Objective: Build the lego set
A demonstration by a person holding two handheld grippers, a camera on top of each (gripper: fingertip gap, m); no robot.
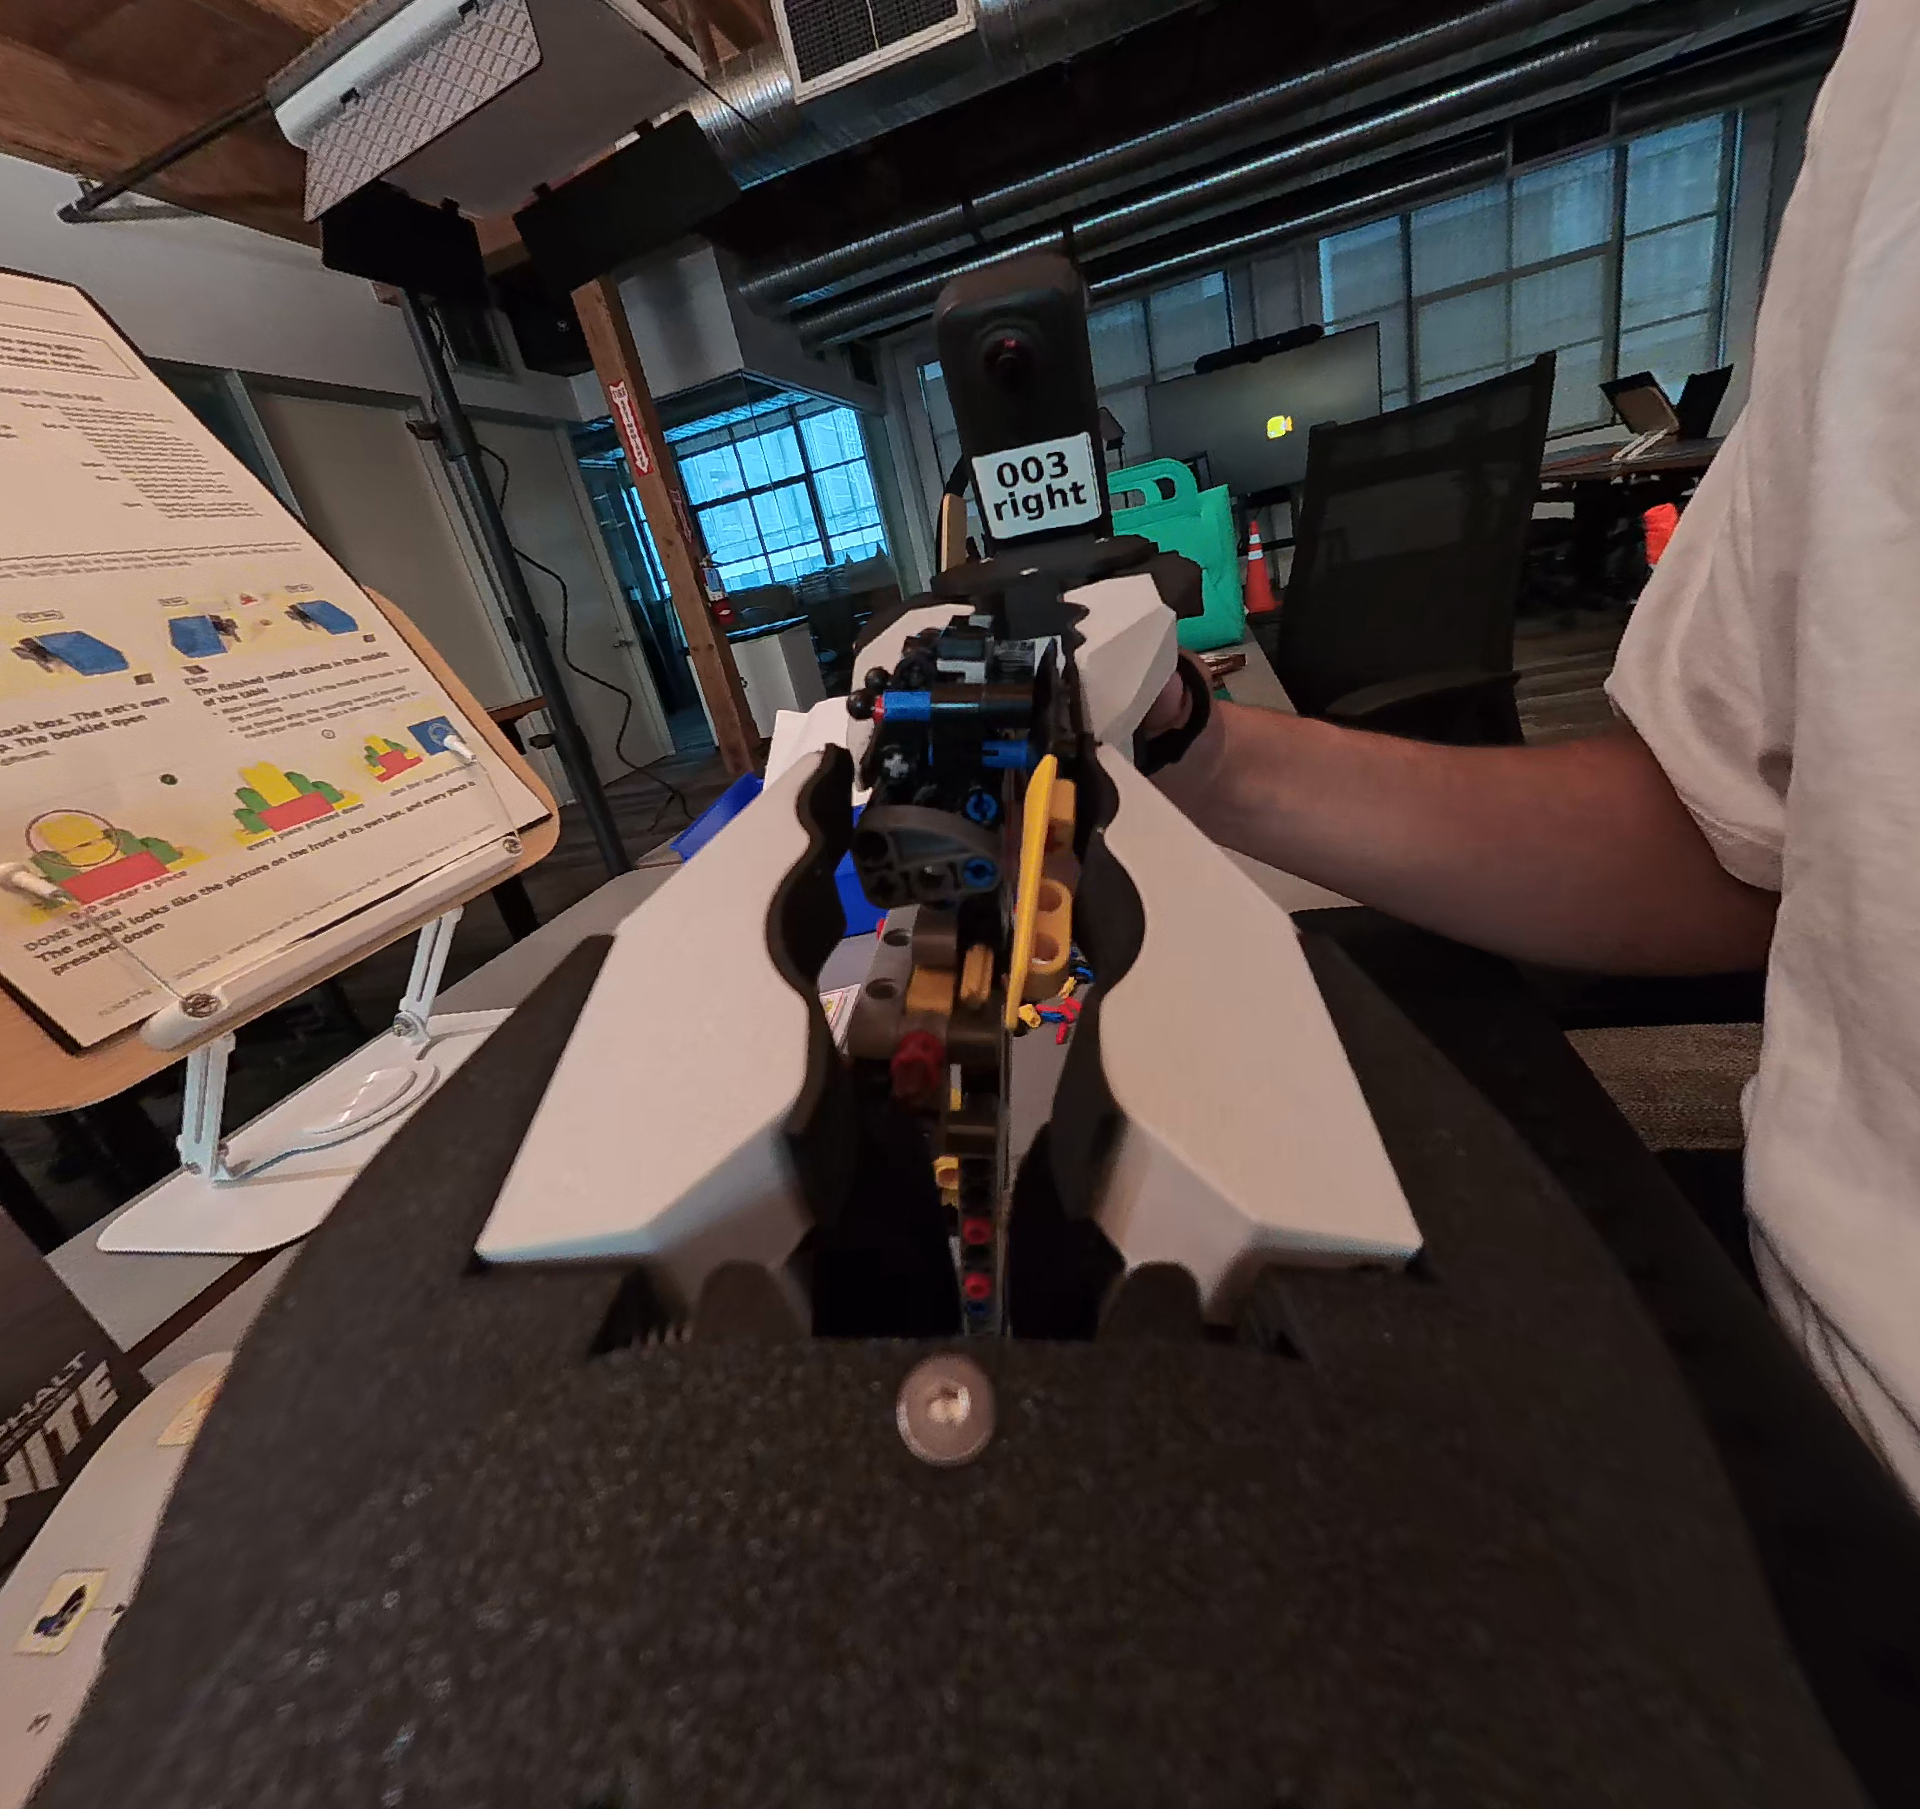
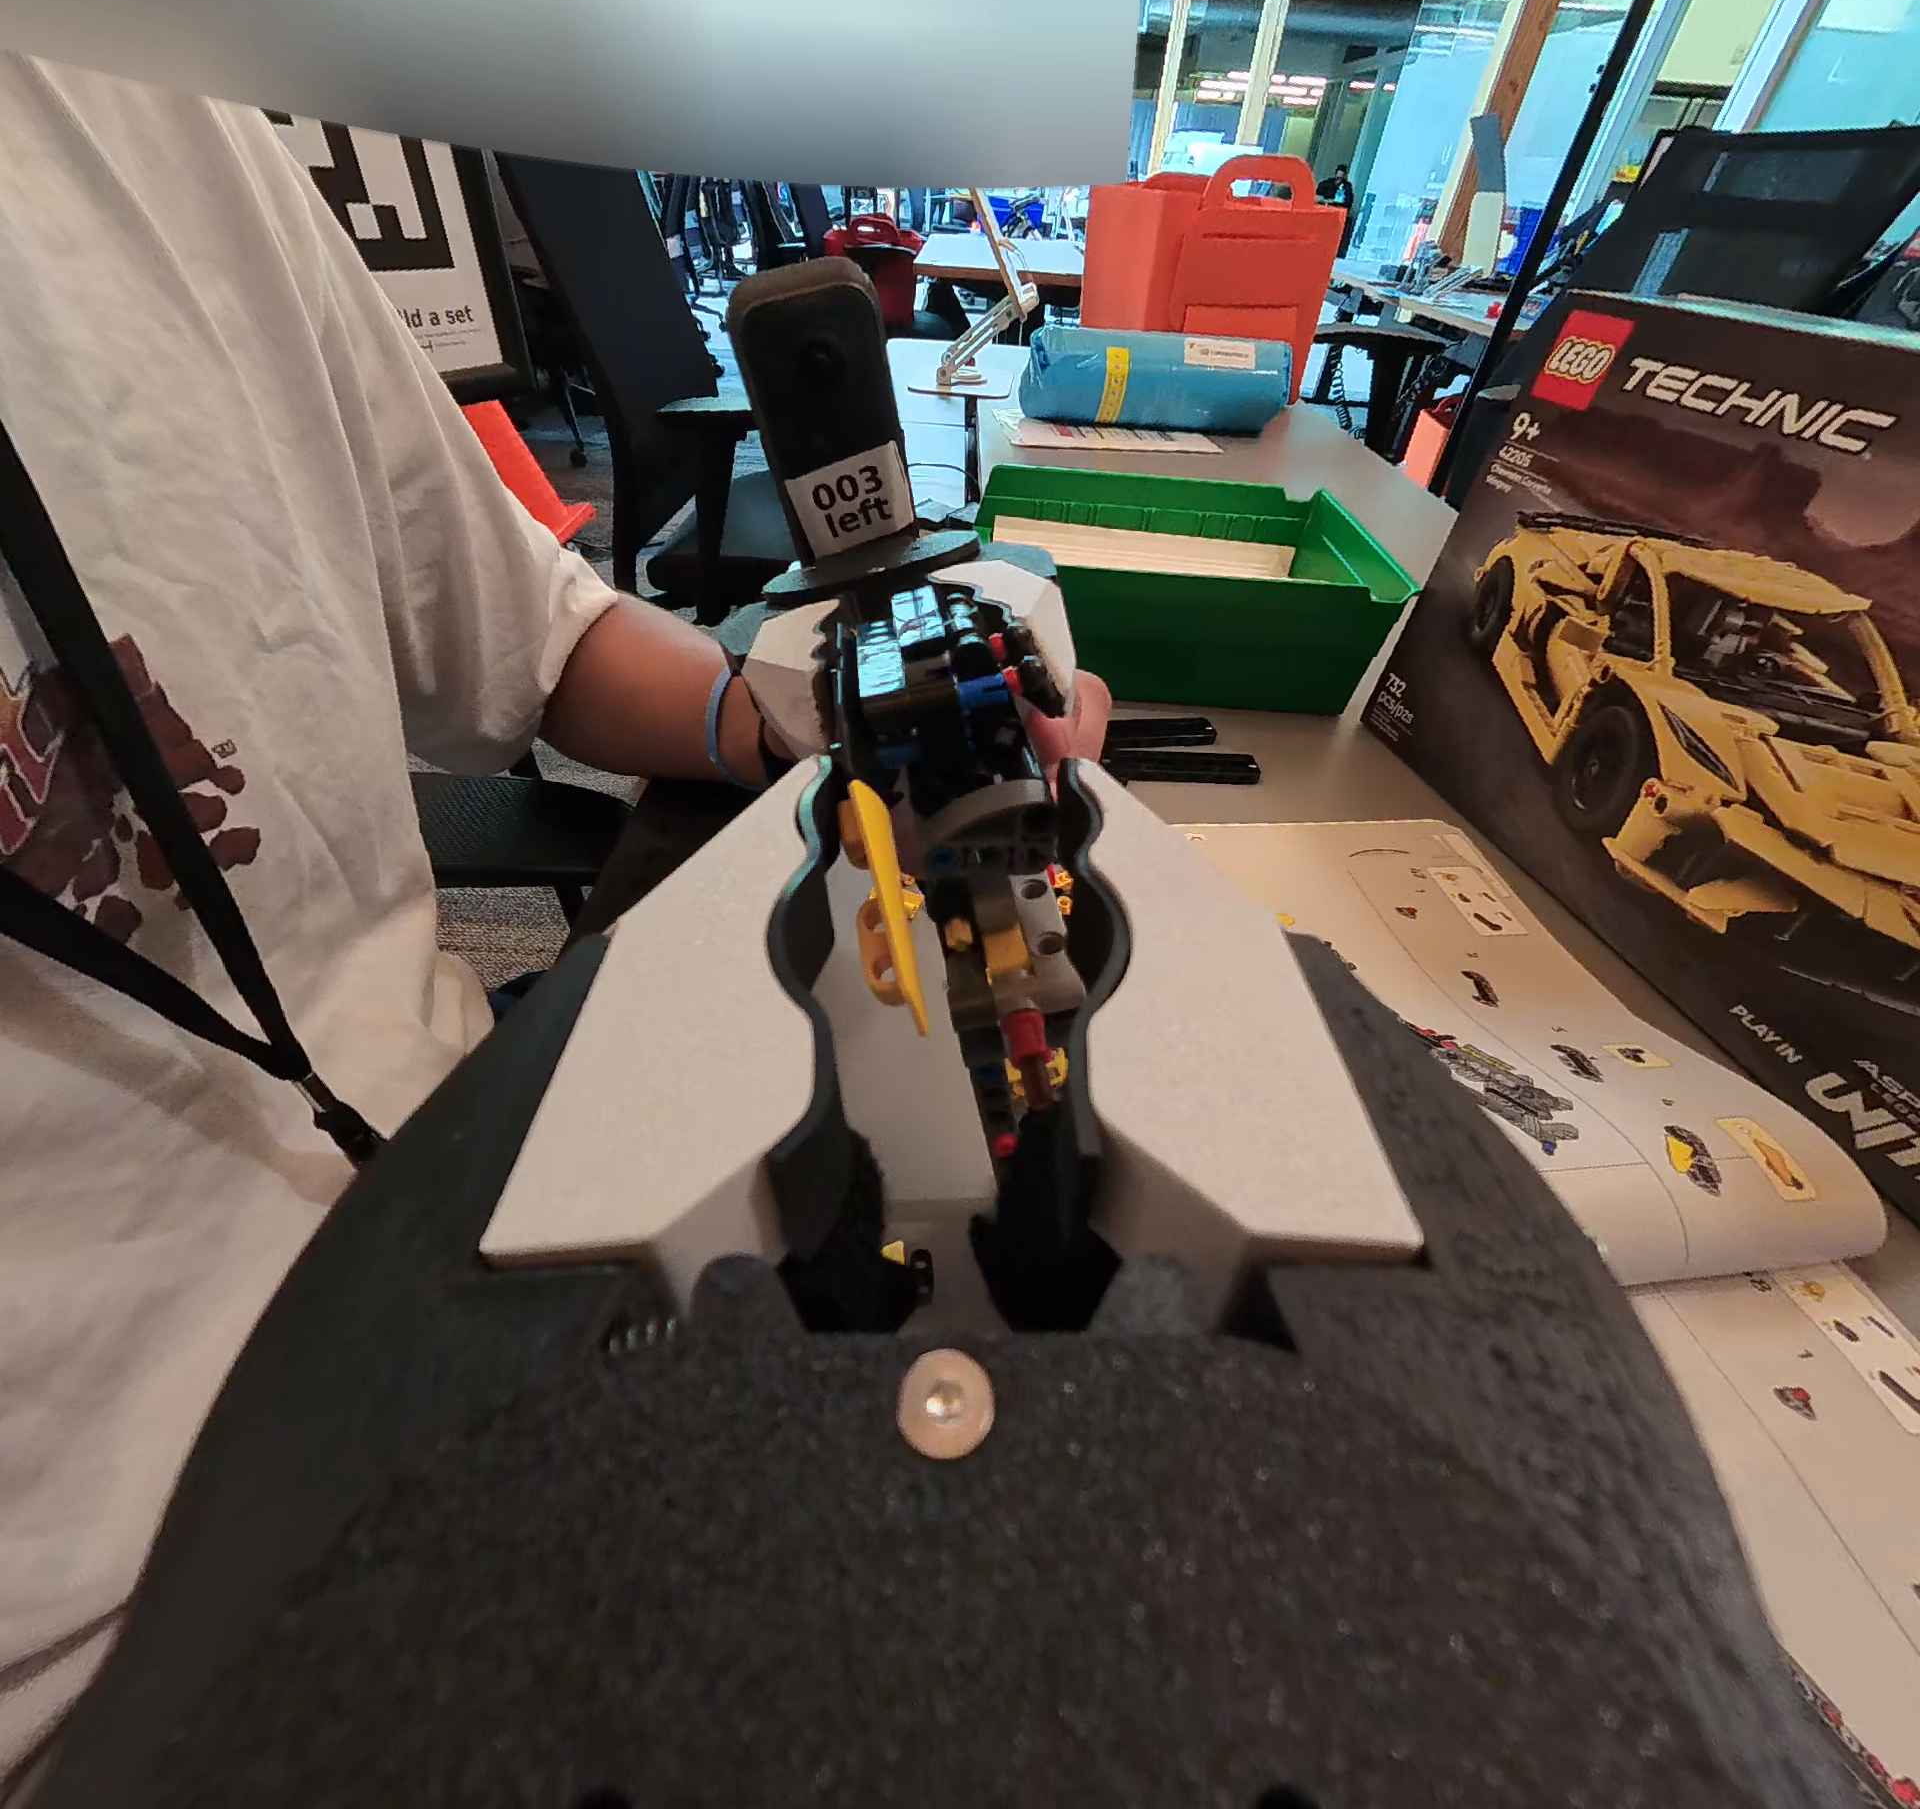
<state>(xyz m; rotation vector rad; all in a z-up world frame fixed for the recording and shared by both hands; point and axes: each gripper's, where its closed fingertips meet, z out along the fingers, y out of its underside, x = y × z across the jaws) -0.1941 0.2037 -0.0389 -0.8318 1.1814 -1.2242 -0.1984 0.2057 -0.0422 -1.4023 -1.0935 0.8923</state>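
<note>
Two grippers face each other, sharing one long black-and-yellow model (image 1: 966, 928). Left gripper (image 1: 951, 824) and right gripper (image 2: 945, 824) each clamp narrowly on it, above the table (image 2: 1299, 772).

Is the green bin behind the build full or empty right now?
Neither: the green bin sits upright on the table with its top open, holding a flat white stack low inside; most of its depth is free. What lies under the stack, cannot tell.

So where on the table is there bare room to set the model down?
Bare grey tabletop lies between the green bin, the set's box and the open booklet, though two black strips lie there. The right side is crowded with booklet pages. The assembly itself hides the middle.
</note>
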